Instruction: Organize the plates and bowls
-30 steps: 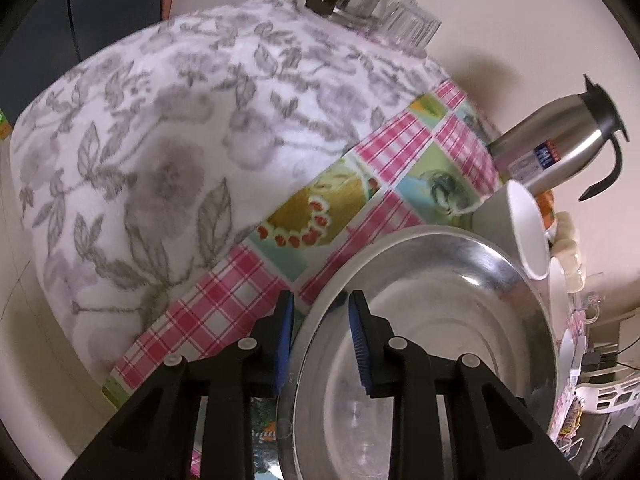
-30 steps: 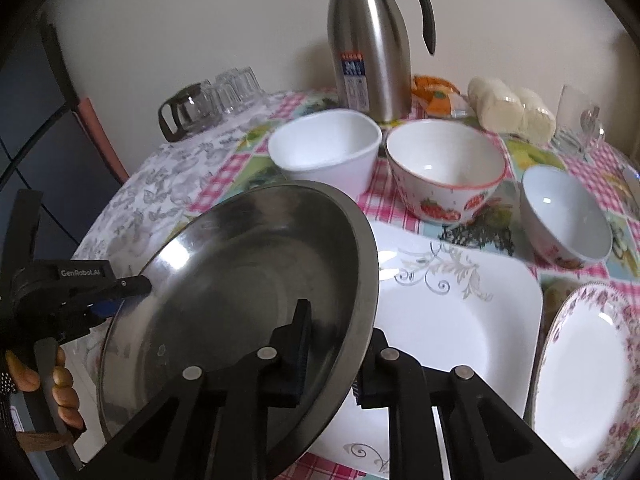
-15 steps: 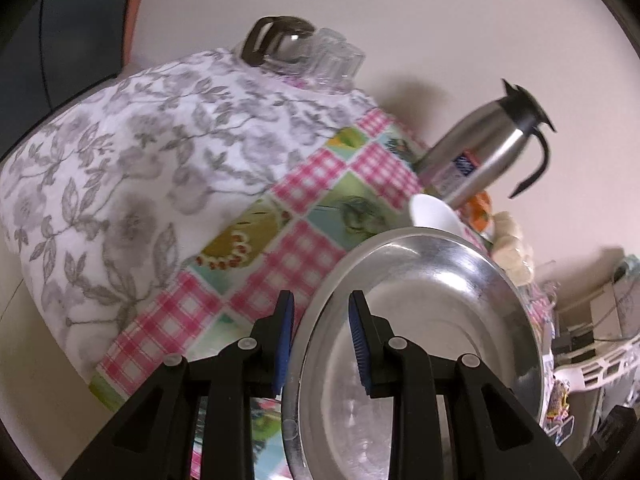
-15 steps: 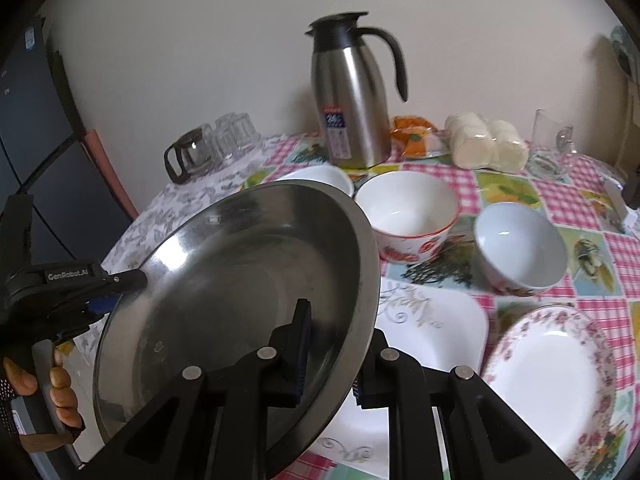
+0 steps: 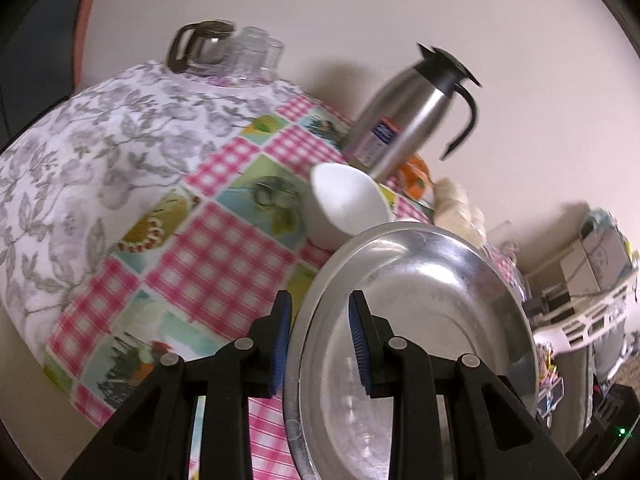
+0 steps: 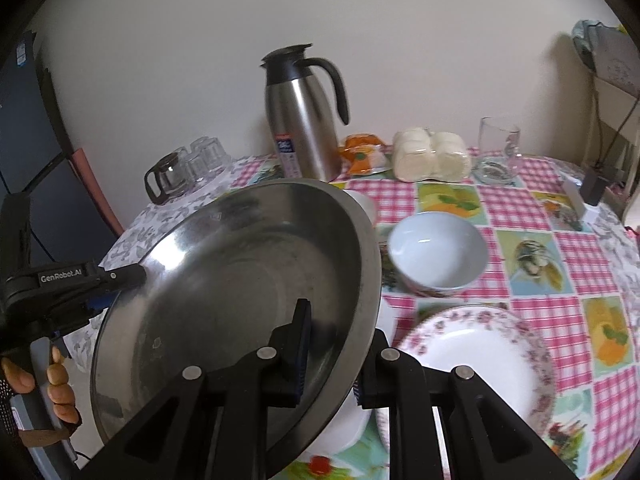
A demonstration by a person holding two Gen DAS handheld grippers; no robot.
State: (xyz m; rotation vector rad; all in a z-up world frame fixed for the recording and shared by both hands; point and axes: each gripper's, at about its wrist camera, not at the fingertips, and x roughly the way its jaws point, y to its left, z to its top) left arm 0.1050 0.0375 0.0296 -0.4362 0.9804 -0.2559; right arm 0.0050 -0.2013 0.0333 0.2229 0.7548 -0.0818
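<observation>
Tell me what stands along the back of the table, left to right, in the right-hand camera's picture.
Glass coffee pot → upturned glasses → steel thermos jug → orange packet → pack of white rolls → clear glass mug.

A steel thermos jug (image 6: 302,120) stood upright at the wall, a glass coffee pot (image 6: 166,178) and tumblers (image 6: 208,156) off to its left, wrapped white rolls (image 6: 430,158) and a tall glass (image 6: 498,138) right of it.
</observation>
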